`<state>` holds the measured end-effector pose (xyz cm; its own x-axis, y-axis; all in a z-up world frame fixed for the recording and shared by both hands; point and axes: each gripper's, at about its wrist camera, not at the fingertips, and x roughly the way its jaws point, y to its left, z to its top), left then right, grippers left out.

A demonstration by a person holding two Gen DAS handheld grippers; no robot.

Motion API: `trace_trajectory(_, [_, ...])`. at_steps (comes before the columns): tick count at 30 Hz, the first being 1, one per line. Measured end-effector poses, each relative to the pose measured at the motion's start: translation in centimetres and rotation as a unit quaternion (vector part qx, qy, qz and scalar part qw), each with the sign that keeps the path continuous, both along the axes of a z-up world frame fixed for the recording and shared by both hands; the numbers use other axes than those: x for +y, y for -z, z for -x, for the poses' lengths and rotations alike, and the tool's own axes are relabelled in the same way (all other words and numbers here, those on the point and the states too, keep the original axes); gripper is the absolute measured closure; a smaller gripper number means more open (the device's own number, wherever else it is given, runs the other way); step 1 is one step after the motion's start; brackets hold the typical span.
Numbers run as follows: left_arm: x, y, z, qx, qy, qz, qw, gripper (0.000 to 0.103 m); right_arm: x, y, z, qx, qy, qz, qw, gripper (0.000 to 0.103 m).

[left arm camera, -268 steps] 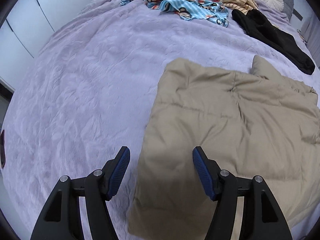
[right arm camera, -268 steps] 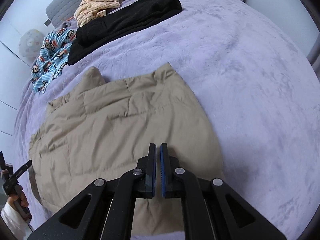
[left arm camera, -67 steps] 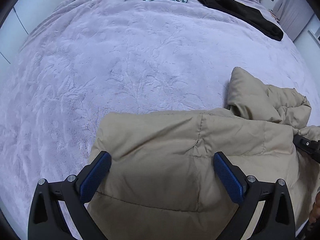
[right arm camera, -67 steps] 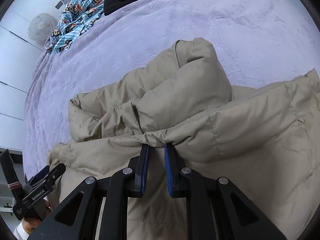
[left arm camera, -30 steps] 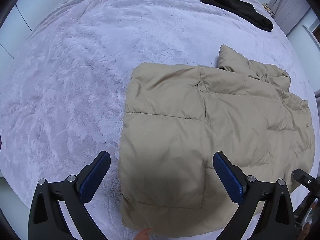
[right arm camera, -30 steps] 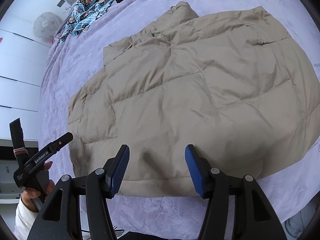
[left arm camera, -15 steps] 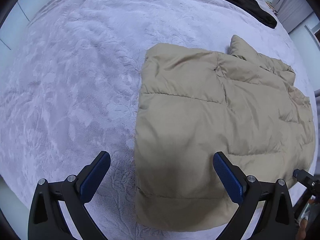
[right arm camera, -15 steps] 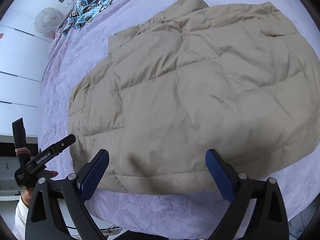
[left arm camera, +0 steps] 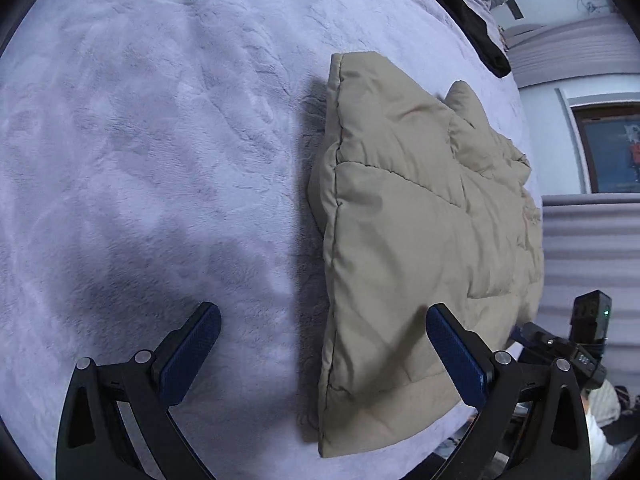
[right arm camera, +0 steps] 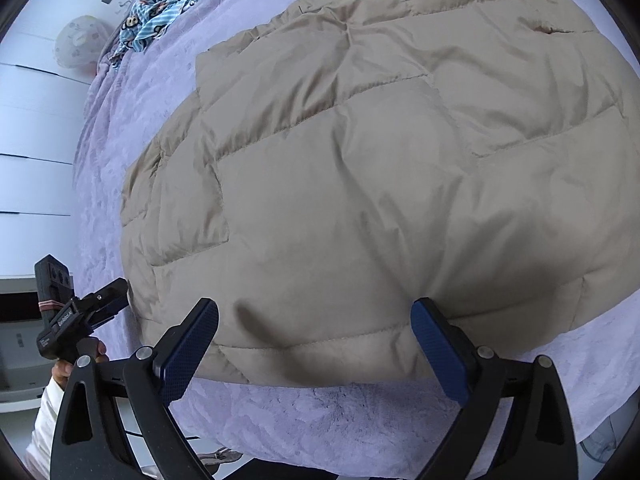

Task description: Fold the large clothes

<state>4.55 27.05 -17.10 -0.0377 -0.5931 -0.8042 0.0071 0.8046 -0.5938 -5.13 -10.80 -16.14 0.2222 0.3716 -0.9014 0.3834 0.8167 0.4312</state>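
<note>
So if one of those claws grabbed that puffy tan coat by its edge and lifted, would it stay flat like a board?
Probably not. The tan coat looks soft: quilted, puffed panels and creases, so it would likely droop and sag. Its padded look suggests it is light for its bulk. The smooth shell may slip, so the open right gripper probably needs a deep bite.

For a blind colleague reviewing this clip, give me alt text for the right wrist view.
A tan quilted jacket lies spread on a lilac bedspread, with the open right gripper over its near hem. The left gripper is at its left edge.
</note>
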Motion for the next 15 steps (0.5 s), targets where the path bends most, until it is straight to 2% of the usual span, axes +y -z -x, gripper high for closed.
trace_trajectory(3, [-1.5,1.3,-1.1,0.008,0.014,0.046,0.9988,0.000,0.2,0.2,-0.1,0.002,-0.001,0.003,1.000,0.005])
trace_trajectory(8, [-5.6,2.3,-2.5,0.012,0.090,0.106,0.9902,0.000,0.5,0.5,-0.3,0.005,-0.001,0.007,1.000,0.005])
trace_trajectory(14, [-9.1,3.4,-2.7,0.032,0.137,0.149,0.9787,0.001,0.8,0.8,-0.7,0.007,-0.004,0.008,1.000,0.005])
trace_trajectory(15, [-9.4,3.3,-2.7,0.029,0.139,0.148,0.9788,0.019,0.8,0.9,-0.6,0.007,-0.005,0.009,1.000,0.005])
